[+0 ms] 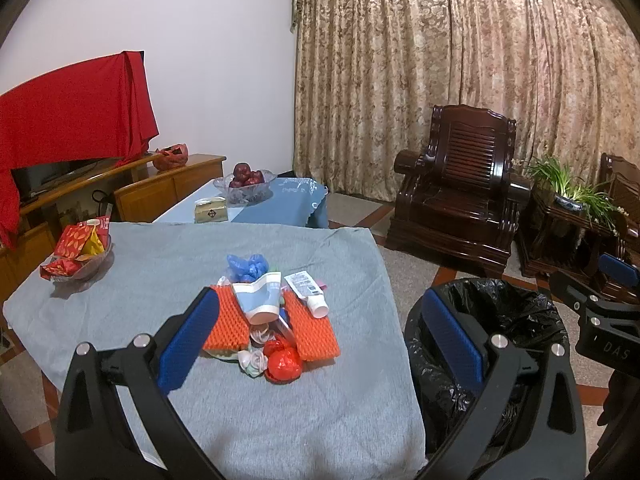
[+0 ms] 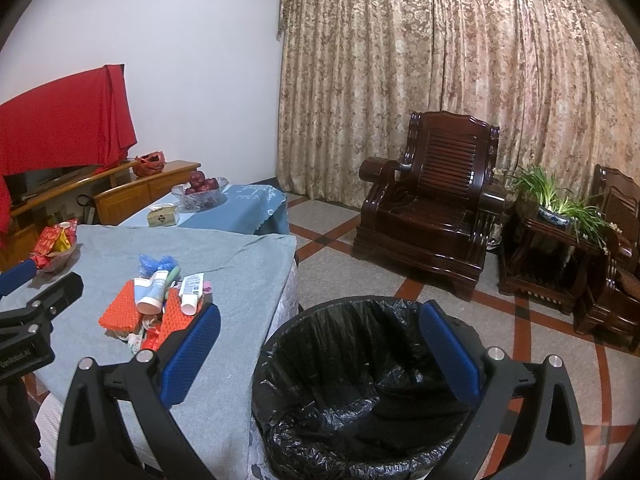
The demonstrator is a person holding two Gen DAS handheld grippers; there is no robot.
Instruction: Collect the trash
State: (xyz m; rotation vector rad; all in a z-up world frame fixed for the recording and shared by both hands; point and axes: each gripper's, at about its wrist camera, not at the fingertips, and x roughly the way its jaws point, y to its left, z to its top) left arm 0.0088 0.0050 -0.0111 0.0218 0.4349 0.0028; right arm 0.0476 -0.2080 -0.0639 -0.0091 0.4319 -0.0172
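Through the left wrist view, the left tool [image 1: 320, 344] hung with its blue-padded fingers spread apart and holding nothing, above a heap of trash [image 1: 272, 320] on the grey-clothed counter [image 1: 160, 264]: two orange ribbed foam sheets, a pale blue squeeze tube [image 1: 258, 296], a white tube [image 1: 308, 290], crumpled blue plastic and a red wrapper ball. Through the right wrist view, the right tool [image 2: 320, 352] was likewise spread and empty over the round bin lined with a black plastic bag [image 2: 360, 380], just beside the counter's edge. No piece had yet been taken, it seemed, so the first pickup was in hand; the next move likely called for lowering the left tool onto a top tube and closing.
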